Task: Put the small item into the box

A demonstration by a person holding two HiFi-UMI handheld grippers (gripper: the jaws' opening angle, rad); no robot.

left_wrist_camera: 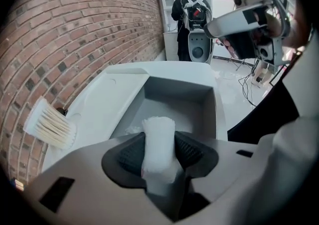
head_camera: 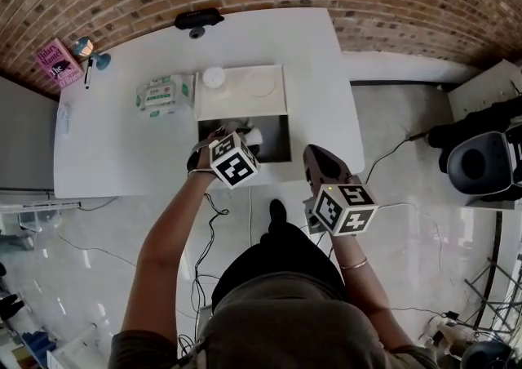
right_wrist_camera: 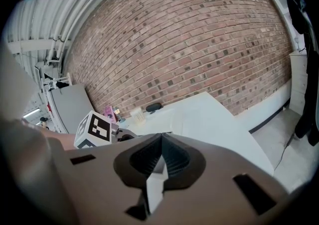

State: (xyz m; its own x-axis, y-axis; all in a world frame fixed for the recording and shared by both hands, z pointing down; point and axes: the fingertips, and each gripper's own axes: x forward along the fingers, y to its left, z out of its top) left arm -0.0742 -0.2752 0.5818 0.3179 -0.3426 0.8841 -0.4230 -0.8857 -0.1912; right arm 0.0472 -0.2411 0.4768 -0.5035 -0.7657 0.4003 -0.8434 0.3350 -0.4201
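The left tool [left_wrist_camera: 160, 153] gripped a small white roll [left_wrist_camera: 158, 130] between its pads, tilted down. The open box [left_wrist_camera: 178, 91] lay just ahead of it on the desk [head_camera: 122, 147]. The right tool [right_wrist_camera: 160, 157] was closed and empty, off to the side.

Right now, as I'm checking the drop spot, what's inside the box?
The box shows a mostly bare grey floor, with a small white scrap by its left wall. The left tongs, shut on the white item, cover its near part.

Right tool [right_wrist_camera: 160, 142], jaws together
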